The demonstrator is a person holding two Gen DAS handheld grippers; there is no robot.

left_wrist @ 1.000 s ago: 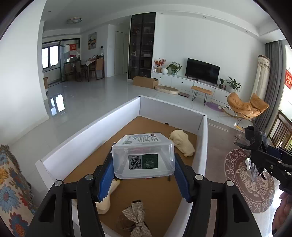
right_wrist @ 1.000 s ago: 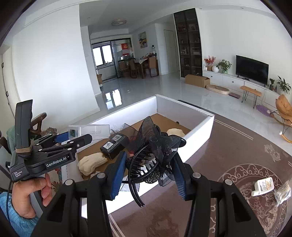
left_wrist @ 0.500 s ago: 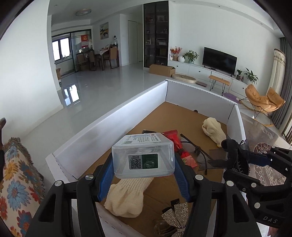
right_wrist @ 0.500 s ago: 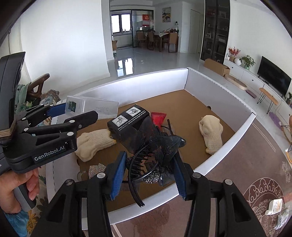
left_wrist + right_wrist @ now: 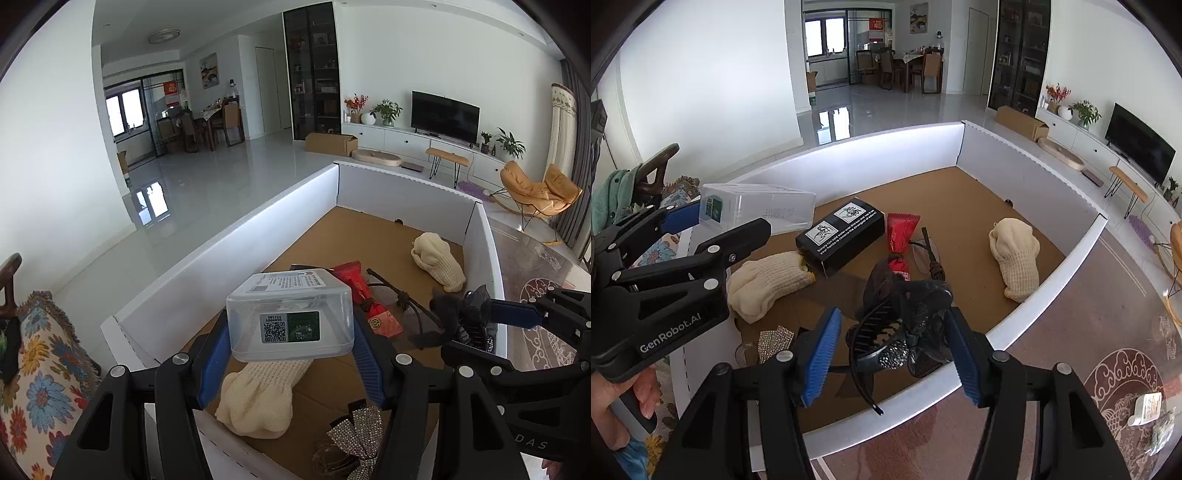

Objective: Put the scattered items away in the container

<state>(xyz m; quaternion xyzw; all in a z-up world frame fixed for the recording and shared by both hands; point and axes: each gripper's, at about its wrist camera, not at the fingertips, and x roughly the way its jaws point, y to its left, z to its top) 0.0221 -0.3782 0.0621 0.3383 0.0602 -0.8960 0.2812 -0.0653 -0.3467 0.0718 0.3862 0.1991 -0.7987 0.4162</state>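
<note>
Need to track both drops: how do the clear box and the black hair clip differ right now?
The clear box is rigid and see-through, clamped between the left gripper pads; the hair clip is dark and frilly, with the right gripper jaws opening and the left pad already clear of it. Both sit over the white bin.

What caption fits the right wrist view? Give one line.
Right gripper opening to drop a black hair clip into the white box.

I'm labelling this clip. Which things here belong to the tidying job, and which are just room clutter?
Job:
- white box
- clear plastic case, in left gripper
- black hair clip, right gripper opening
- cream gloves
- black carton
- red packet

Lying about:
- TV
- orange chair
- floral cushion
</note>
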